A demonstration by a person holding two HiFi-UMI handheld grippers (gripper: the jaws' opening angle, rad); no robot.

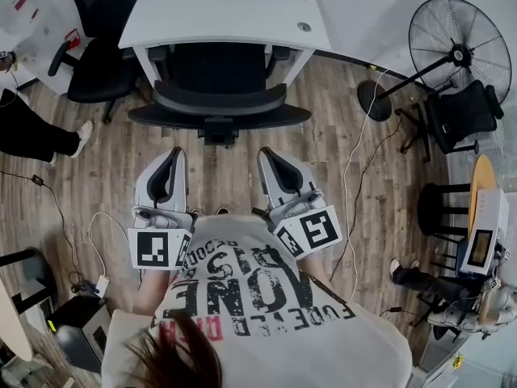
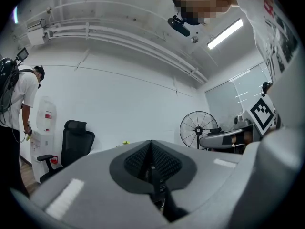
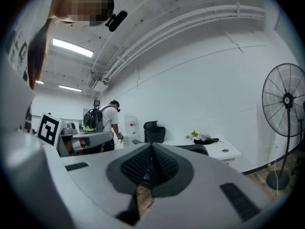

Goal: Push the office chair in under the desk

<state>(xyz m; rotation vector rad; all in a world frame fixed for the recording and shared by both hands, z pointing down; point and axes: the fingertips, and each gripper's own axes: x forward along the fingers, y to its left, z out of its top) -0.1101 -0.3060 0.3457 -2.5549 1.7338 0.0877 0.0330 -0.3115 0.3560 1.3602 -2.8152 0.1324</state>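
Already the office chair [image 1: 218, 103] sits mostly tucked in: its seat is under the near edge of the white desk [image 1: 210, 18], its armrests are at that edge, and only the curved black backrest stands out over the wooden floor [image 1: 234, 176]. It looks square to the desk, so by my judgement little or no pushing is left.

The chair is likely heavy in itself but easy to roll, and it would probably swivel if shoved off-centre. The best places to press are on the stiff top rim of the backrest, one on either side of the middle. The softer panel between may give.

The left gripper [image 1: 174, 158] and the right gripper [image 1: 268, 157] are held level close to the person's body, pointing at the backrest but apart from it, with bare floor between. In each gripper view the ribbed pads meet down the middle, fully closed. Neither has anything between them or touches anything.

Further out, a second black chair [image 1: 97, 67] stands left of the desk. A pedestal fan [image 1: 459, 47] stands well off to the right.
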